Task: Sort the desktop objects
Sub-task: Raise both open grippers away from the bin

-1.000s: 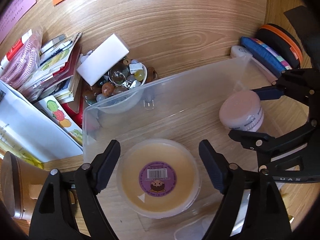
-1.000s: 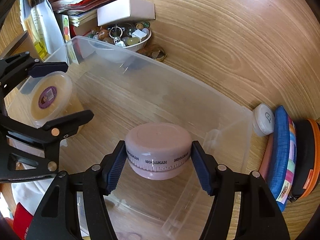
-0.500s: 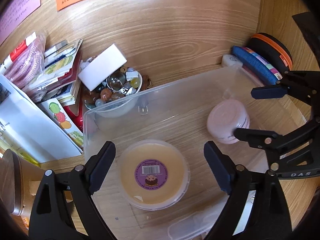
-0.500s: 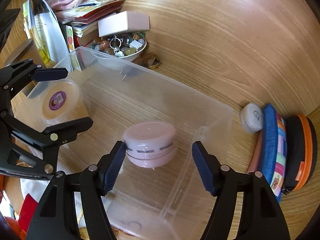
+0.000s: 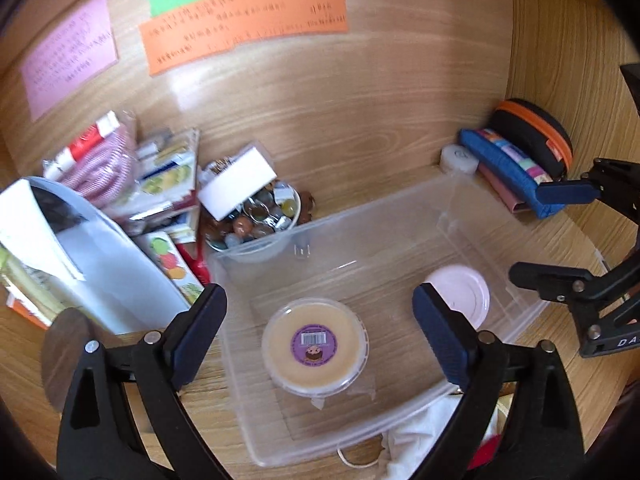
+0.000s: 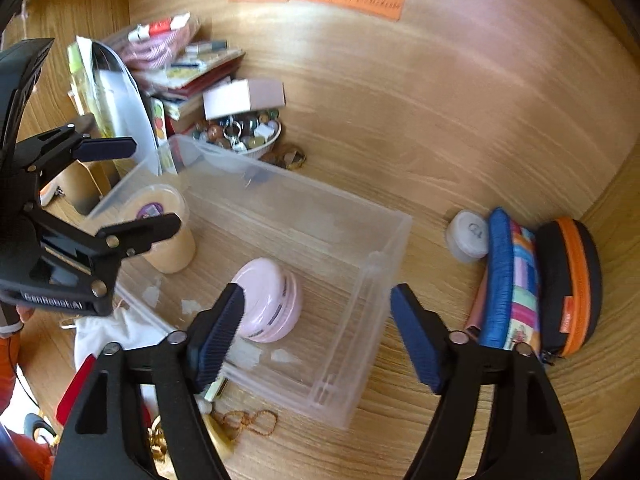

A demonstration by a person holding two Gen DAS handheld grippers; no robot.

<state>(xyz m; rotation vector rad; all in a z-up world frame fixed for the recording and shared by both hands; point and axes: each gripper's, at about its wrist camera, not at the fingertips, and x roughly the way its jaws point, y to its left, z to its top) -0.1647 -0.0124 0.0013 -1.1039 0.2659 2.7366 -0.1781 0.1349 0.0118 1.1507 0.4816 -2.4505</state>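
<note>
— Clear plastic, that bin (image 5: 400, 216) on the wooden table (image 5: 360, 120). What sits in it?

— Two things, apart from each other: a tan round tub (image 5: 315, 345) with a purple label, and a pink round jar (image 6: 268, 300) nearer the other end.

— And the left tongs (image 5: 320, 332)?

— Above the tub, jaws spread wide and just been opening; the pads touch nothing.

— The right tongs (image 6: 316, 332)?

— Also wide and just been opening, holding nothing. The pink jar lies by the left pad, free of it.

— Beside the bin?

— A bowl of trinkets (image 5: 256, 216) behind it, a blue pouch (image 6: 508, 280) and a black case (image 6: 572, 280) off its end.
</note>
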